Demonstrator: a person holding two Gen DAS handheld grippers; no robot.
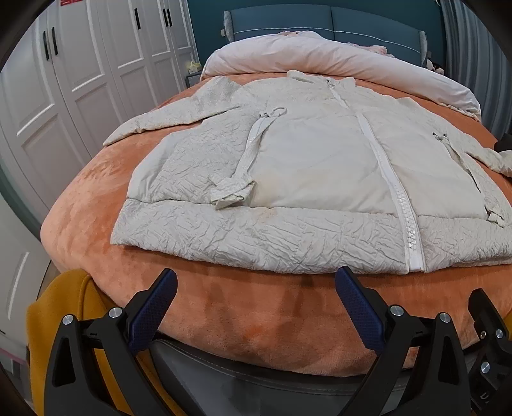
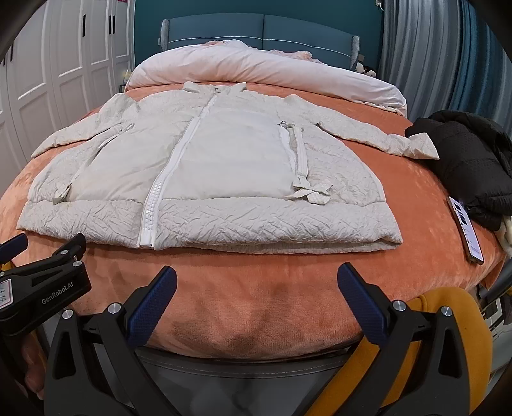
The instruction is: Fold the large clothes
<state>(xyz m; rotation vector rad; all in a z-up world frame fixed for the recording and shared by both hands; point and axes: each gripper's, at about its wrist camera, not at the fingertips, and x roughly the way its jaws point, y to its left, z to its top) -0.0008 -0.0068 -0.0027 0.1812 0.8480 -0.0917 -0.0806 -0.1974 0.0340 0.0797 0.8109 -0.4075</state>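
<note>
Presently on hand: one cream zip-front padded jacket (image 1: 320, 179), laid flat and face up on an orange fleece blanket (image 1: 256, 307), zipper closed, hem nearest the claws, collar at the far end. It lies just ahead of both claws, untouched by either. The left gripper (image 1: 256, 288) hangs over the blanket's near edge, tilted downward, jaws spread wide with nothing between them; the jacket's hem sits a little beyond its fingertips, the central zipper ahead and to its right, one sleeve stretched far out to its left. The right gripper (image 2: 256, 284) is likewise tilted down and spread wide, empty, with the hem just beyond it and the zipper ahead and to its left; the other sleeve runs out ahead to its right. Beyond that sleeve's cuff, far right of the right claw: one black puffer jacket (image 2: 467, 163), heaped. Nearer, to the right: one smartphone (image 2: 465, 228), screen up, on the blanket. Past the collar, far ahead of both claws: one rolled pink duvet (image 2: 265, 70), then a teal headboard (image 2: 262, 30). Far left: white wardrobe doors (image 1: 83, 73). Below the claws: mustard-yellow fabric (image 2: 454, 329).
</note>
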